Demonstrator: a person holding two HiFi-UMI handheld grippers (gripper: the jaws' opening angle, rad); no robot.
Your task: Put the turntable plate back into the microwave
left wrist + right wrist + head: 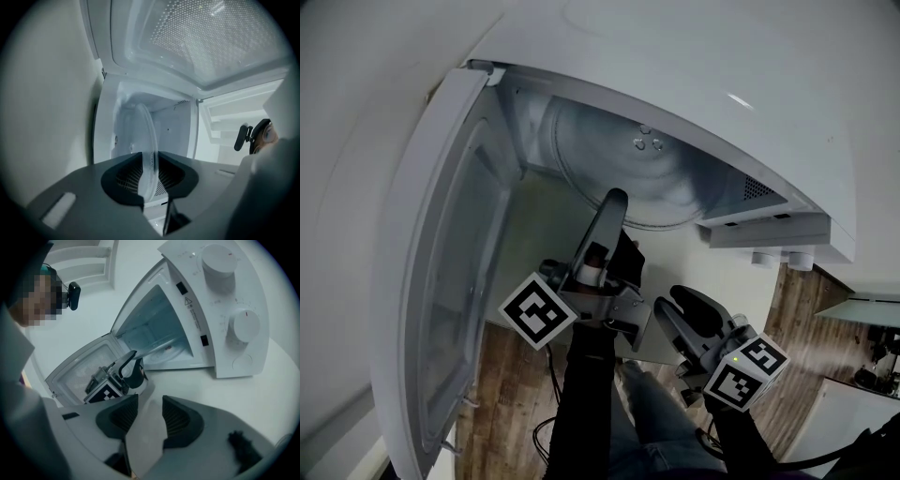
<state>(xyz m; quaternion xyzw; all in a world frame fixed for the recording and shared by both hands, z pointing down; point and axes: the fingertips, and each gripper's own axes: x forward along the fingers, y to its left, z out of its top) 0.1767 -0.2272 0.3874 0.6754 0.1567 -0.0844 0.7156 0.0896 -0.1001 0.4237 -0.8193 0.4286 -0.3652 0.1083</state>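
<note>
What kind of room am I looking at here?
Likely a kitchen, or a room set up like one: a white microwave with its door open stands on a white counter, a glass turntable plate is at its opening, and wood-plank floor shows below.

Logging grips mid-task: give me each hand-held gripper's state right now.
Left hand-held gripper: closed on the turntable plate, at its edge.
Right hand-held gripper: open, nothing between its jaws.

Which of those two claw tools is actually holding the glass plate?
The left gripper: its jaws clamp the rim of the turntable plate at the open microwave. The right gripper has open jaws with nothing between them.
</note>
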